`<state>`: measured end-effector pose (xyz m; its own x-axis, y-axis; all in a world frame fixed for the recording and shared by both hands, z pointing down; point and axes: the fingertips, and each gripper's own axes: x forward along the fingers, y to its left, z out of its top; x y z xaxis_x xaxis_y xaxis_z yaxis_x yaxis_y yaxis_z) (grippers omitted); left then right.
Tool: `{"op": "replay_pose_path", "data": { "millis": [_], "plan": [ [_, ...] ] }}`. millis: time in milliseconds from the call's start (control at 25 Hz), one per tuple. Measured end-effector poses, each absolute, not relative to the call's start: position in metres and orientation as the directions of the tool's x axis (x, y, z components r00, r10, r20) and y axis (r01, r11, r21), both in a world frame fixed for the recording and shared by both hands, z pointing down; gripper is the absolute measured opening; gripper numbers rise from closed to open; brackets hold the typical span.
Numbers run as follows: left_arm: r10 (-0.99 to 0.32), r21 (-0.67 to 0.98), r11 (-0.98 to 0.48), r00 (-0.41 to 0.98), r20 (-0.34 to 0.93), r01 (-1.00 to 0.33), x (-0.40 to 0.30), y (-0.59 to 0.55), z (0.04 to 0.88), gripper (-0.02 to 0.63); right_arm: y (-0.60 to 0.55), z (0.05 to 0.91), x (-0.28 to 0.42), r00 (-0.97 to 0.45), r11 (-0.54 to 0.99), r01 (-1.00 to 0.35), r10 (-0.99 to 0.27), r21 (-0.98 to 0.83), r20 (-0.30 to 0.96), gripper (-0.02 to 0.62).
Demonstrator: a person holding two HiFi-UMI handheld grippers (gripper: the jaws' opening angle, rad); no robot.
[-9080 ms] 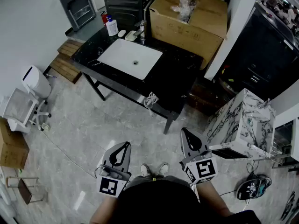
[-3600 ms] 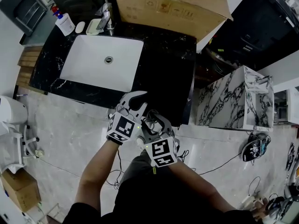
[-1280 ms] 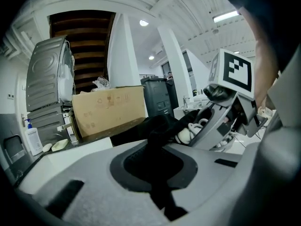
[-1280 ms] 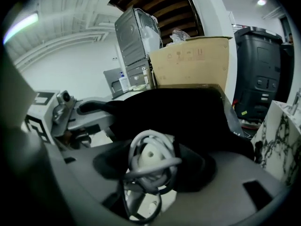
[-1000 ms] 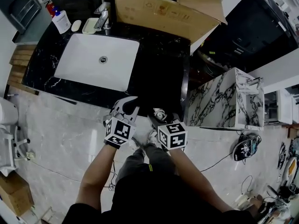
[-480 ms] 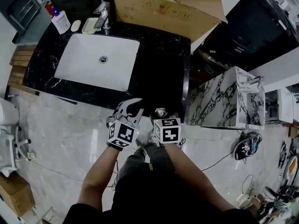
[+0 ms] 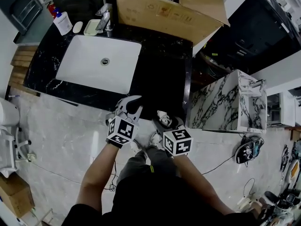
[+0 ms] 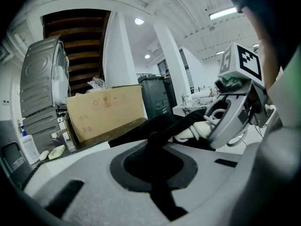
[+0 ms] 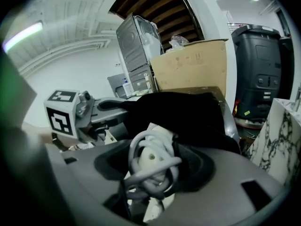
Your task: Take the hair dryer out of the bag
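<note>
The black bag [image 9: 181,111] lies at the front edge of the black counter [image 7: 164,65]. My left gripper [image 7: 132,102] is shut on a fold of the bag's black fabric [image 8: 159,132]. The white hair dryer [image 9: 151,160], with its pale cord wound round it, sits between the jaws of my right gripper [image 9: 153,167], which are closing on it. In the head view the hair dryer [image 7: 162,117] shows just beyond the right gripper [image 7: 163,121], beside the left one. The left gripper view shows the right gripper [image 8: 231,119] with the dryer [image 8: 196,132] at the bag's mouth.
A white sink [image 7: 99,62] is set in the counter's left part, with a soap bottle [image 7: 62,22] and a tap behind it. A large cardboard box [image 7: 164,8] stands at the back. A marble-patterned cabinet [image 7: 225,102] stands close on the right. Cables lie on the floor.
My right gripper has drawn back a little toward me with the hair dryer in it. The left gripper has kept still on the bag.
</note>
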<state>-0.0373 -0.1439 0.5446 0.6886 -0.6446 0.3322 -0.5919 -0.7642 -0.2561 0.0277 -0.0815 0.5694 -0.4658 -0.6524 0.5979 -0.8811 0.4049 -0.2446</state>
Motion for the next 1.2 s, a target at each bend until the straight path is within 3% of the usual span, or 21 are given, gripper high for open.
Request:
{"op": "replay_pose_path", "data": {
  "millis": [1200],
  "plan": [
    [-0.615, -0.210, -0.787, 0.711, 0.341, -0.580, -0.030, -0.194, 0.521, 0.031, -0.033, 0.522, 0.034, -0.629, 0.612, -0.760, -0.610, -0.217, 0.482, 0.252]
  ]
}}
